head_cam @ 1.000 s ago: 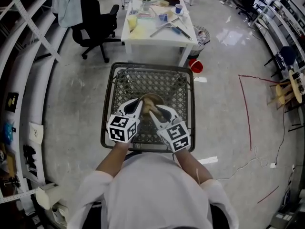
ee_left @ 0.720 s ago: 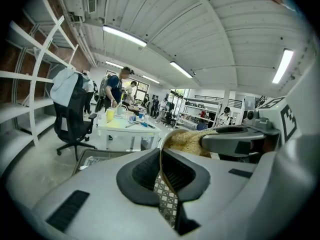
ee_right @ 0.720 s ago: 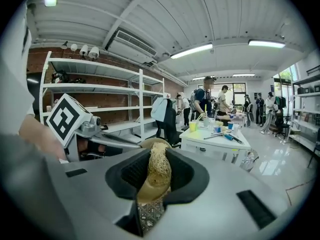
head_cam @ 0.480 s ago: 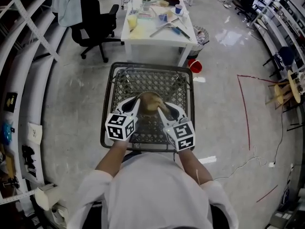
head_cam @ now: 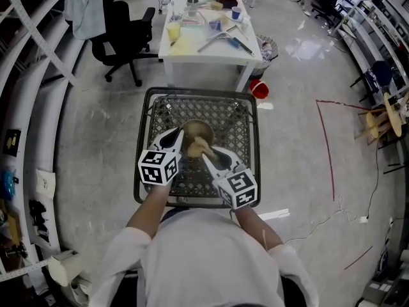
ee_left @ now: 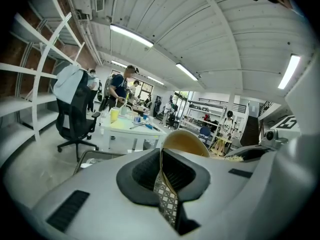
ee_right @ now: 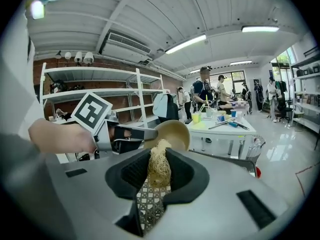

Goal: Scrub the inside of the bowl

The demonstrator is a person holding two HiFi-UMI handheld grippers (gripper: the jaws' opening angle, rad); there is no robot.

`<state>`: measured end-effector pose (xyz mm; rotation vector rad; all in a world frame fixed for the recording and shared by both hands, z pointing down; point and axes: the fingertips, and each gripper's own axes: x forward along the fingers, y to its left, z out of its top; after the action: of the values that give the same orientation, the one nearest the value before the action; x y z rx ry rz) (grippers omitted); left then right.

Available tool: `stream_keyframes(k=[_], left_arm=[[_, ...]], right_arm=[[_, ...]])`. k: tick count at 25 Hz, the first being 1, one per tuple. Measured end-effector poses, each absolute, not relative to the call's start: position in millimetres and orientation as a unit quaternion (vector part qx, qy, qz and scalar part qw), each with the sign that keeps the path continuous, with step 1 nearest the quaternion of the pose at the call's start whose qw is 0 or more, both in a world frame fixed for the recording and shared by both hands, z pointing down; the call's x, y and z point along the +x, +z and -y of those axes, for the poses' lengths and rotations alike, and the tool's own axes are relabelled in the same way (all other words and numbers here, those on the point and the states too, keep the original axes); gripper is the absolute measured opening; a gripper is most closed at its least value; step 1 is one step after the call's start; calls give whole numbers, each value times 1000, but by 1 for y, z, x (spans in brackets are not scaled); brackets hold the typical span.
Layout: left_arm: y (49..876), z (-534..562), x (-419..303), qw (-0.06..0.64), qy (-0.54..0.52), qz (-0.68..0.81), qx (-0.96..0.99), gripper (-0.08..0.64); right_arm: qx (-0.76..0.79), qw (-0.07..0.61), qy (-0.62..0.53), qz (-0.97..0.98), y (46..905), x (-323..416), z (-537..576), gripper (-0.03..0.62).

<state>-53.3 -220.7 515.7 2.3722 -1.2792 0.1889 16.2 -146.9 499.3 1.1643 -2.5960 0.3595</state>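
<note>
A tan bowl point(head_cam: 195, 133) is held up over the wire basket point(head_cam: 152, 117), tipped on its side. My left gripper point(head_cam: 179, 137) is shut on its rim; in the left gripper view the bowl point(ee_left: 185, 142) rises just past the closed jaws of the left gripper point(ee_left: 161, 156). My right gripper point(head_cam: 206, 154) is shut on a straw-coloured fibrous scrubber point(head_cam: 199, 147). In the right gripper view the scrubber point(ee_right: 158, 165) sticks up from between the jaws of the right gripper point(ee_right: 157, 176), its tip at the mouth of the bowl point(ee_right: 173, 132), beside the left gripper point(ee_right: 131, 133).
The black wire-mesh basket stands on the floor in front of me. Beyond it is a white table point(head_cam: 206, 42) with cups and tools, a black office chair point(head_cam: 123, 34), a bin point(head_cam: 269, 46) and a red object point(head_cam: 259, 89). People stand in the background.
Half a second ago the right gripper had drawn back to the right of the bowl; now it has swung left again, bringing the scrubber to the bowl. The left gripper keeps holding the bowl.
</note>
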Motion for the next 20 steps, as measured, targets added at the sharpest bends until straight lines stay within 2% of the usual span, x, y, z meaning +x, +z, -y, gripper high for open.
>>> stream_keyframes(k=[8,20], left_arm=[[541,248,-54,235,97,453,854,44],[611,284,-62,312,135,437,832,44]], right_arm=[[422,107,136,890,499,26,174,100],[459,104,165,867,517,43,207,100]])
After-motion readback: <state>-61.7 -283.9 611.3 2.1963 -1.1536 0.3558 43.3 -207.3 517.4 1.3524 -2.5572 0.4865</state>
